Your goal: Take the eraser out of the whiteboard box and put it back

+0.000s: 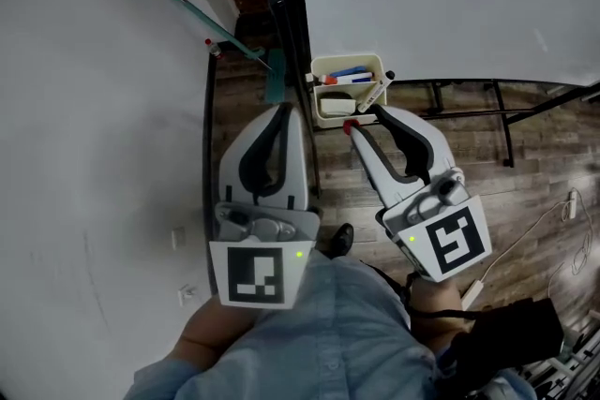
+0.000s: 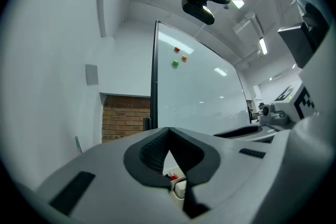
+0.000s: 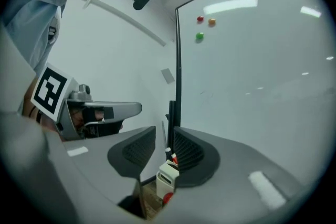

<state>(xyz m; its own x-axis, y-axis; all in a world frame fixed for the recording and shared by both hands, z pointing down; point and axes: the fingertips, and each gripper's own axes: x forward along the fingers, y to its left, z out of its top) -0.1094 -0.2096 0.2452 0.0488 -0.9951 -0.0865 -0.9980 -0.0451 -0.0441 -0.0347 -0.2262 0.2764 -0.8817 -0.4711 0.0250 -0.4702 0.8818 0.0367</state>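
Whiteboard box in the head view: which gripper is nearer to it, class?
Right. The right gripper points at the whiteboard box with its tips by the near edge; the left gripper is off to the box's left.

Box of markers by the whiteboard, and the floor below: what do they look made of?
The box looks like cream plastic, smooth and matte, with rounded moulded rims. The floor looks like brown wood planks or wood-look laminate, going by grain and plank seams; which one is unclear.
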